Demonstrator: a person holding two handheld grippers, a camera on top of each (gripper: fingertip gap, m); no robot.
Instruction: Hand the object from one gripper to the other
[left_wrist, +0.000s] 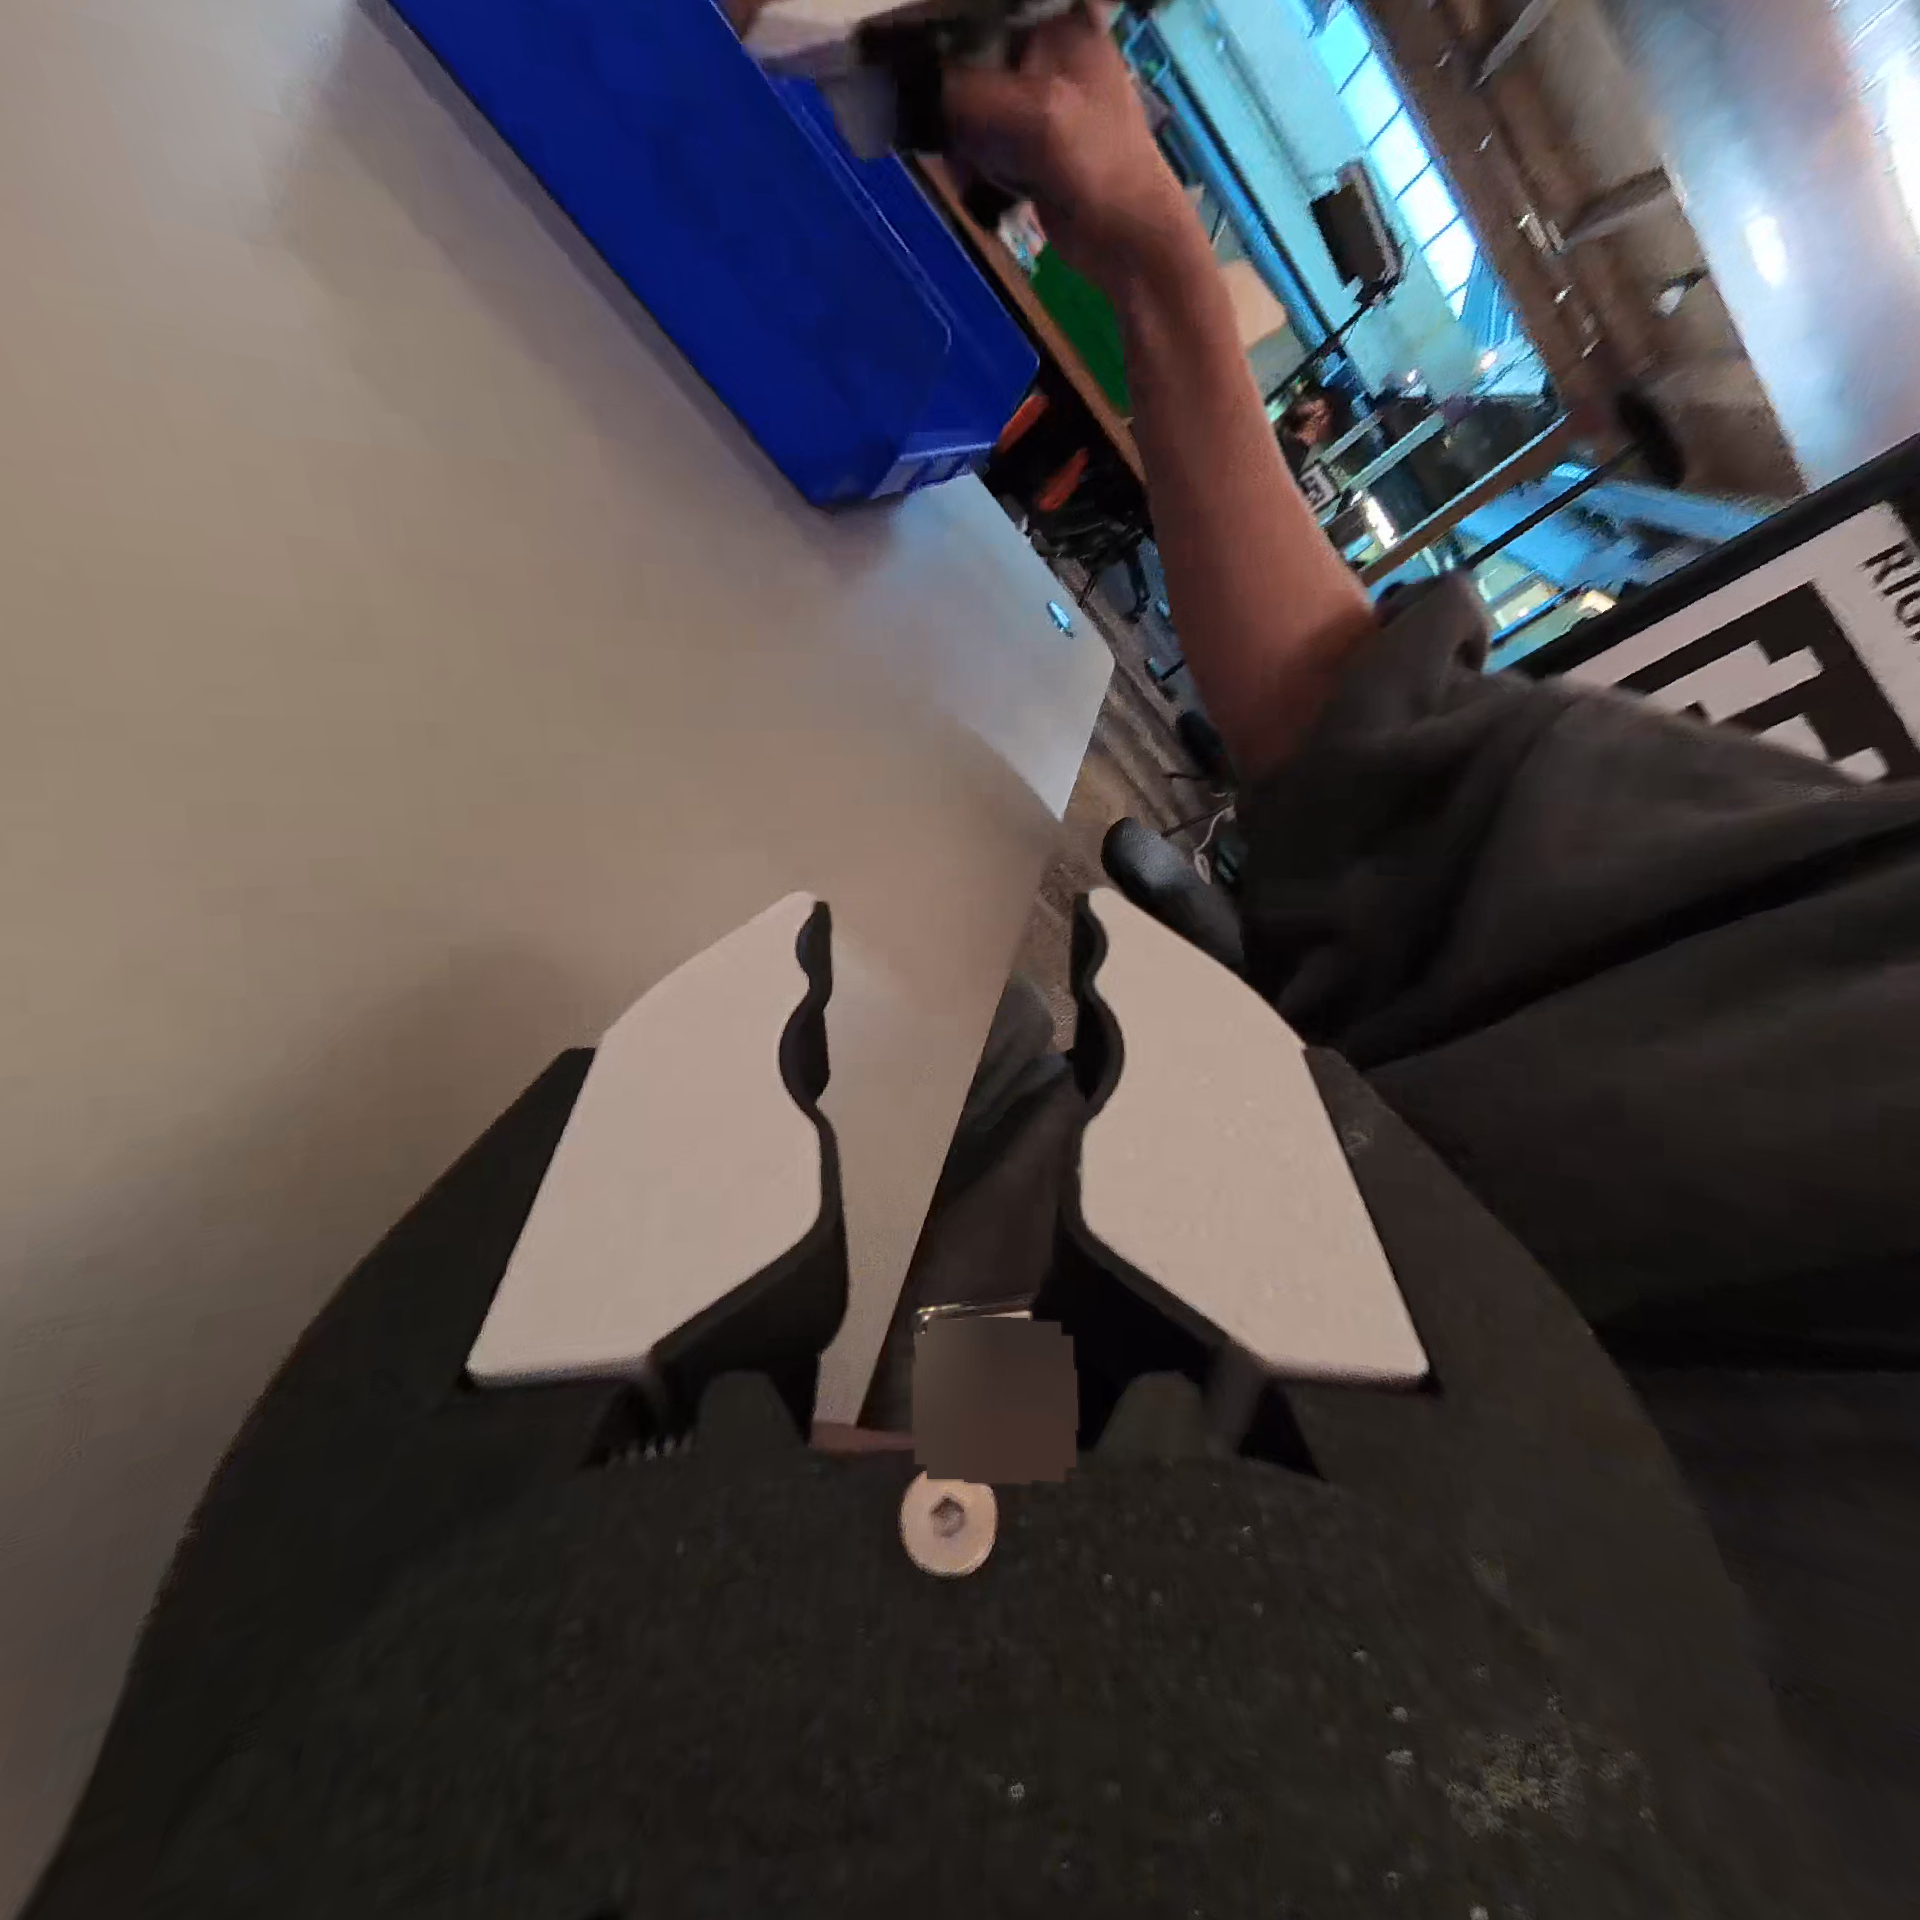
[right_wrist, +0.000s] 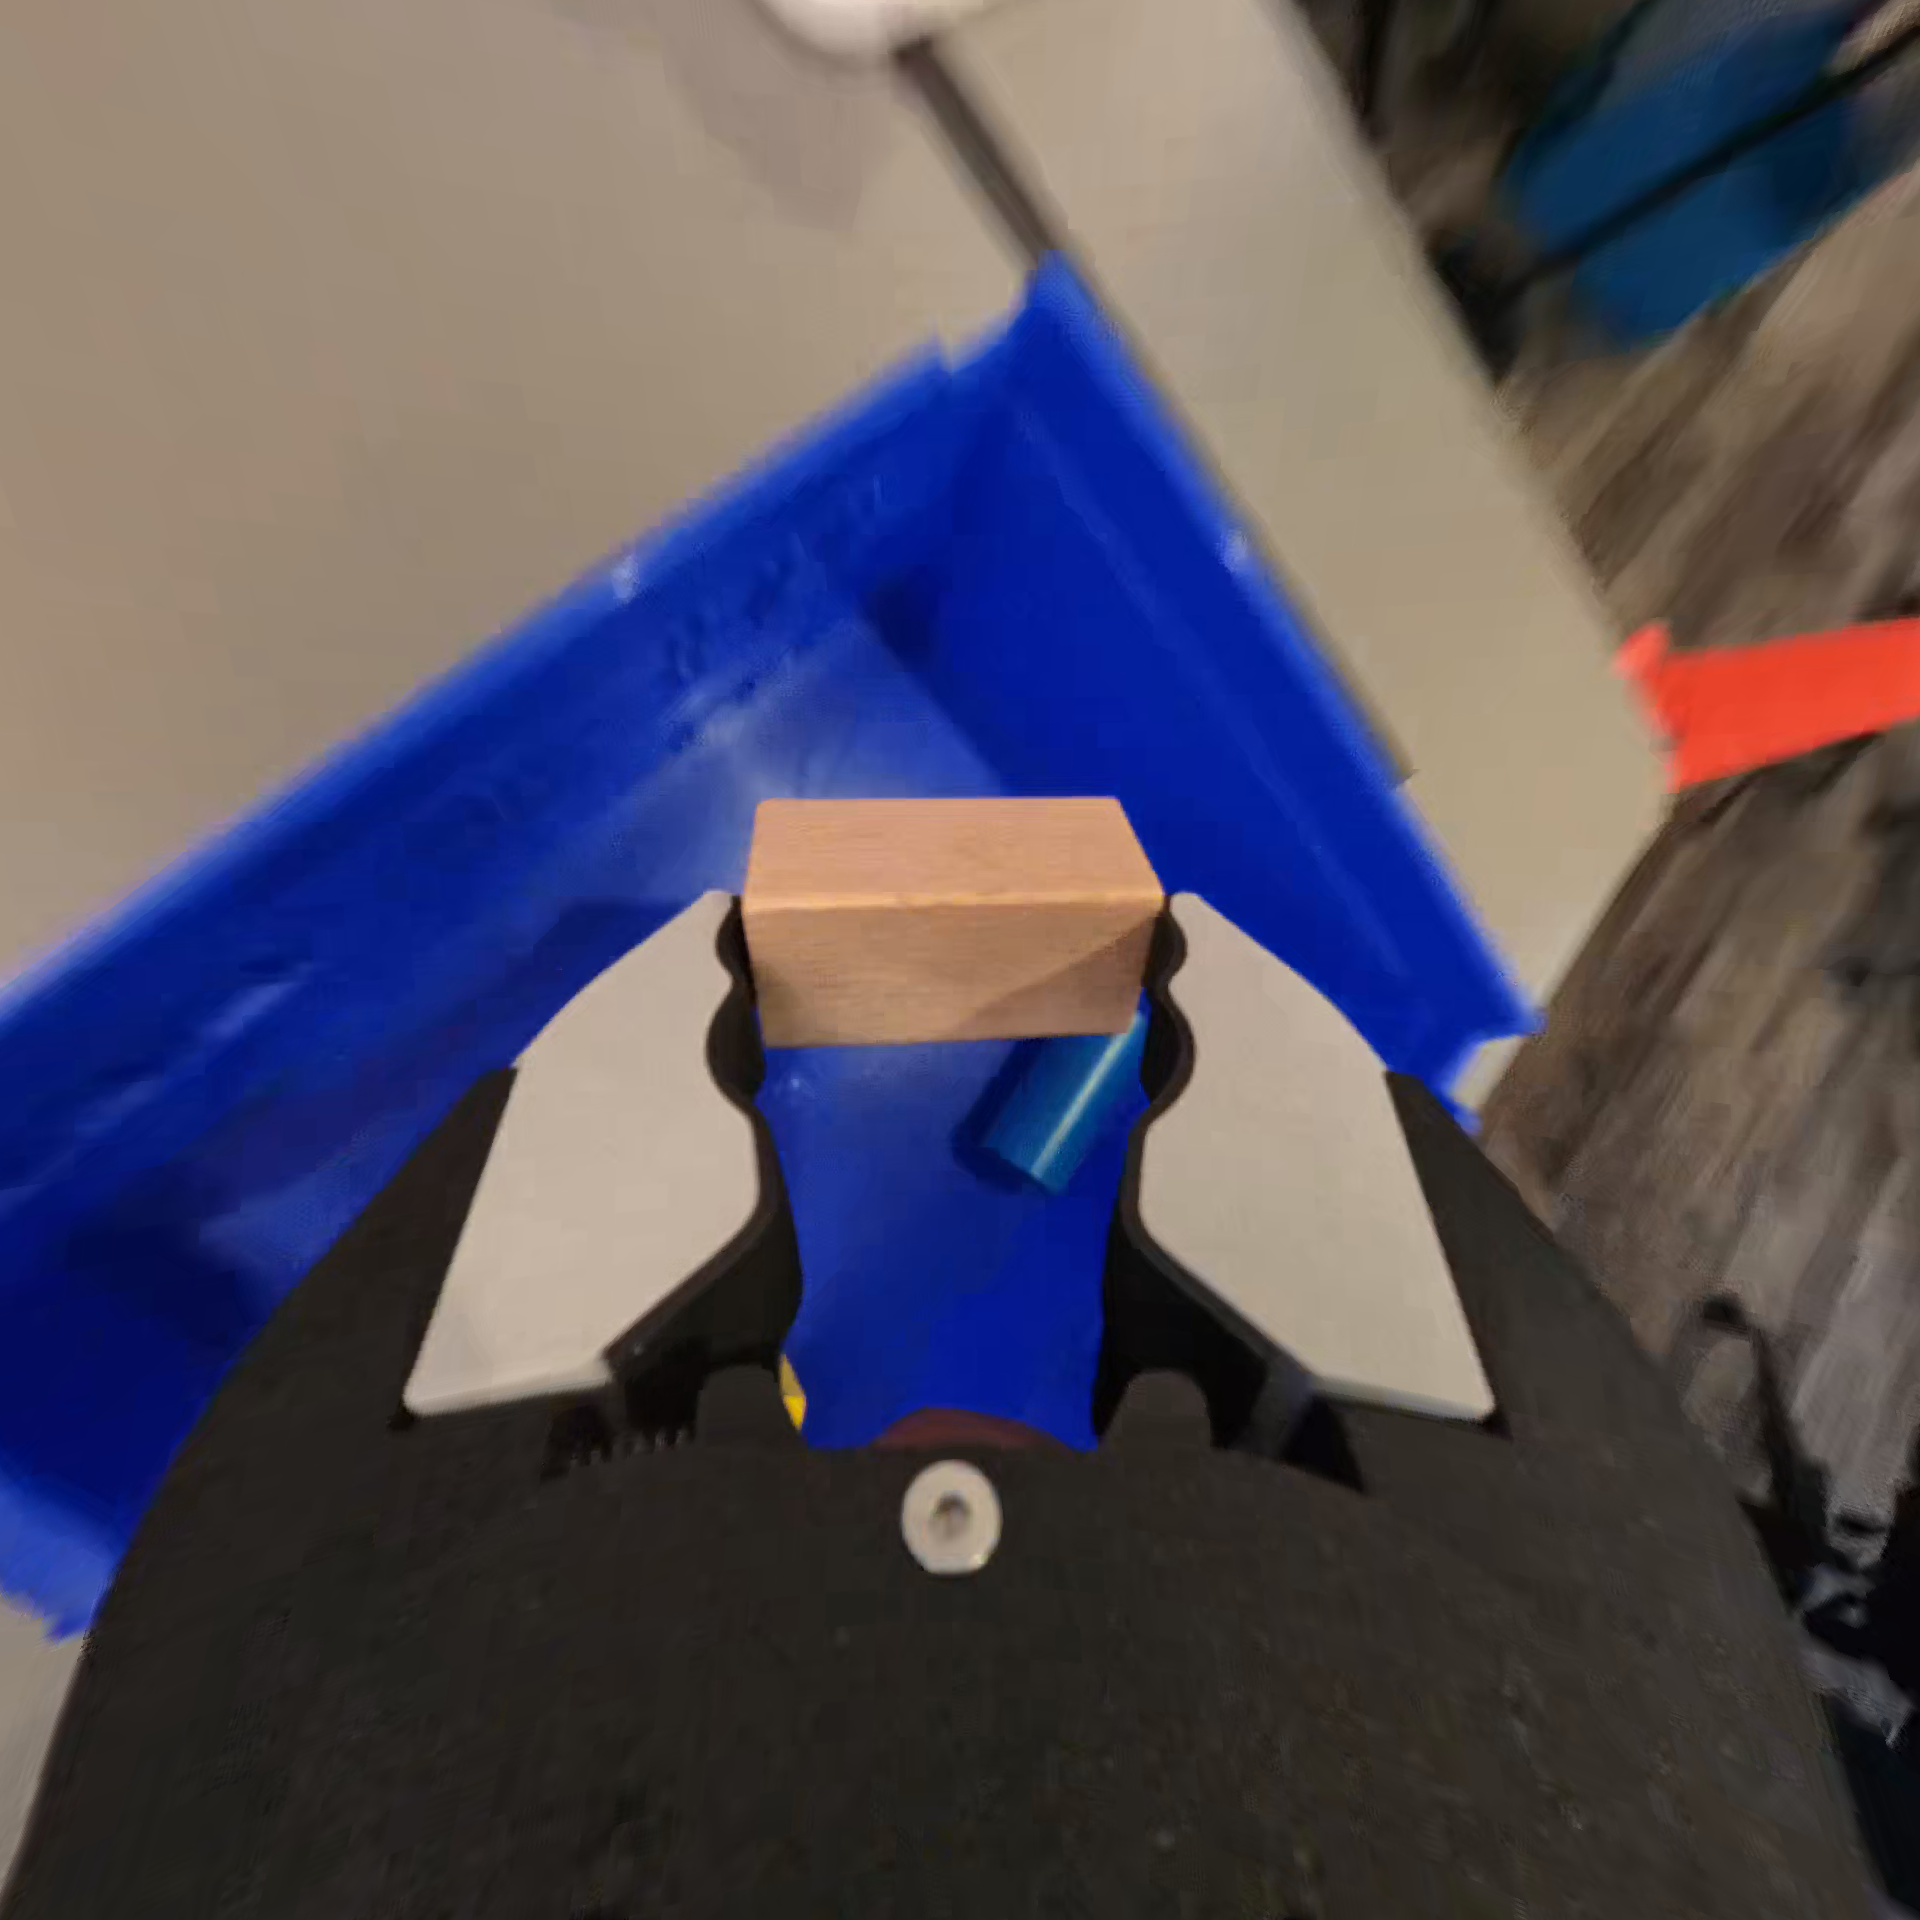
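Fingers of my right gripper clamp wooden block by its ends — held over blue bin, blue cylinder inside. My left gripper parted, empty, beside table.

My left gripper hangs with fingers parted; my right gripper has its fingers clamped, forearm outstretched.

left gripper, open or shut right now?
Open. In the left wrist view the left gripper has a clear gap between its fingertips, nothing in it; table edge shows through.
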